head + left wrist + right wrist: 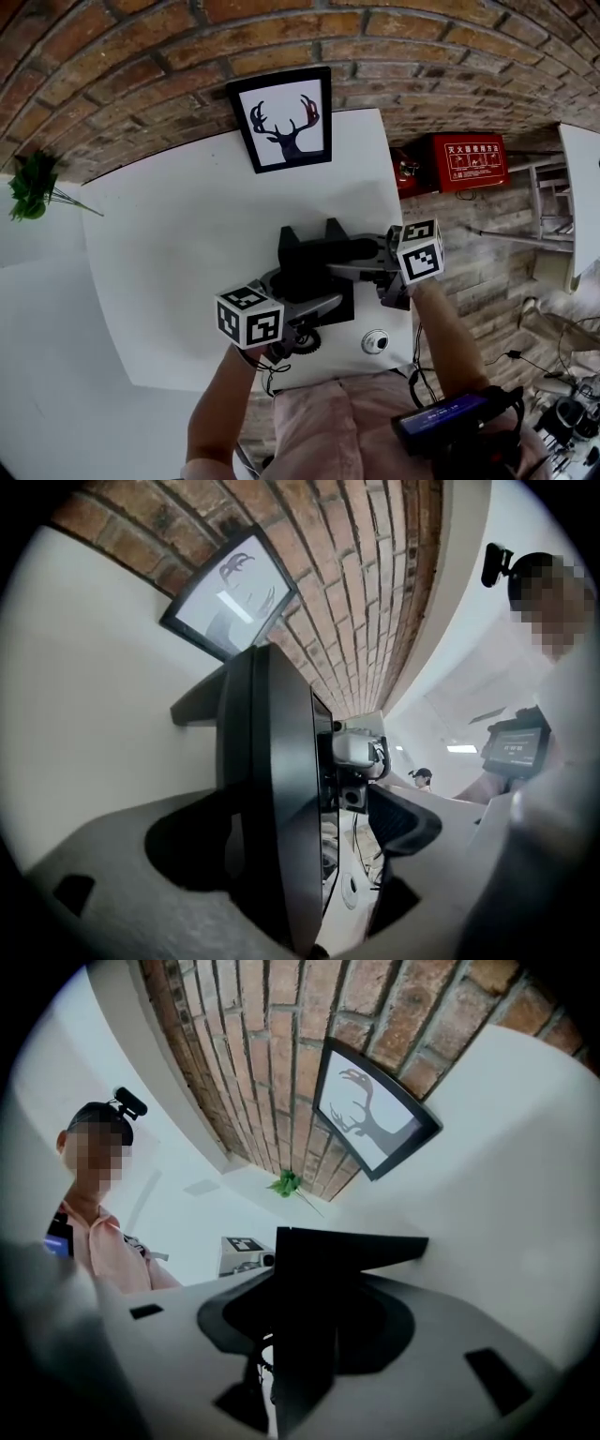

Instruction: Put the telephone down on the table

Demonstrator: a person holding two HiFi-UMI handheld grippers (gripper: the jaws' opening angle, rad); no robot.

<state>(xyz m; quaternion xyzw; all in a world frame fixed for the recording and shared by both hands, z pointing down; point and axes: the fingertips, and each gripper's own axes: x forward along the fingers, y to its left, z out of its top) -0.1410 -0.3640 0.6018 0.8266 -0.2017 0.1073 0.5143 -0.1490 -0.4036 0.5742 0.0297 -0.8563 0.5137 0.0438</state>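
Observation:
The telephone point(309, 267) is a flat black slab standing on edge over the near right part of the white table point(178, 244). My left gripper point(319, 305) reaches it from the near side. In the left gripper view the slab point(281, 808) stands between the jaws of the left gripper point(300, 846), which is open: a clear gap separates the black right pad point(403, 822) from the slab. My right gripper point(349, 262) comes in from the right. In the right gripper view its jaws point(305, 1335) sit closed against the edge-on telephone point(314, 1307).
A framed antler picture point(281, 117) leans on the brick wall at the table's back edge. A small white round object point(375, 342) lies near the front right corner. A green plant point(33, 183) stands far left, and a red box point(467, 161) sits on the floor at right.

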